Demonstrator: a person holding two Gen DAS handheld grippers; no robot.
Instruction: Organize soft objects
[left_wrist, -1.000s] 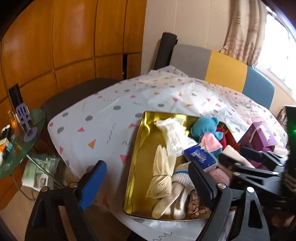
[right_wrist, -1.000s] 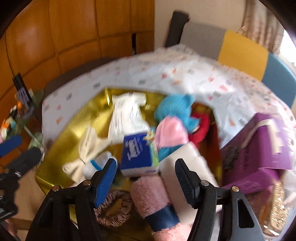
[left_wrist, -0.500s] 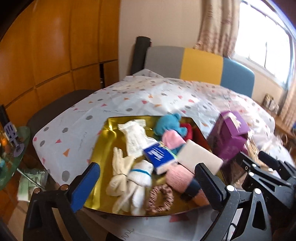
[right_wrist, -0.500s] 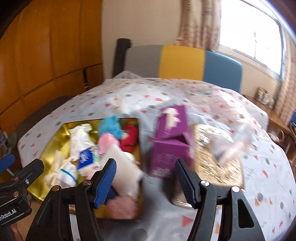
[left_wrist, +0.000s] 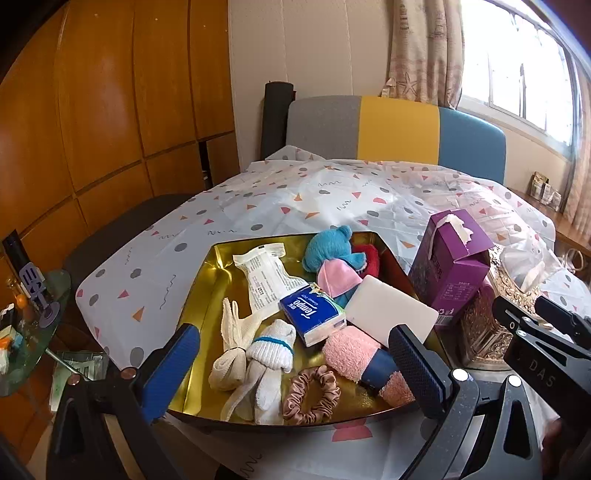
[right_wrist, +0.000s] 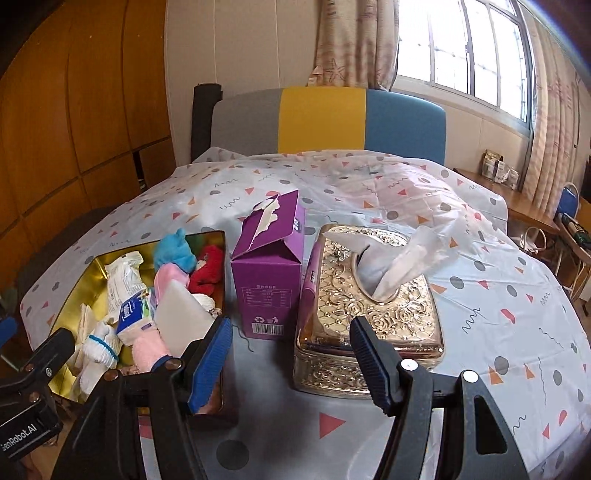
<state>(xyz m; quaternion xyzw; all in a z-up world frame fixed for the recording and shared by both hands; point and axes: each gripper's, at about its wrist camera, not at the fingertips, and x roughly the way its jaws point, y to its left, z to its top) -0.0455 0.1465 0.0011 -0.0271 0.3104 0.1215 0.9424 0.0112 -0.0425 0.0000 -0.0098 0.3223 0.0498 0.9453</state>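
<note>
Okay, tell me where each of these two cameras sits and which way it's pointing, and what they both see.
Left wrist: sits on the left gripper, looking forward and down over the gold tray of soft items; its own open jaws show, with the right gripper at the right edge.
Right wrist: sits on the right gripper, facing the purple box and the gold tissue box; its own open jaws show, empty, with the left gripper at the lower left.
Shared: tray, purple box, tissue box, patterned tablecloth, striped chair back.

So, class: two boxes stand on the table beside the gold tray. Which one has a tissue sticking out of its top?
The ornate gold tissue box: a white tissue rises from its oval slot. The purple carton only has a torn top.
</note>
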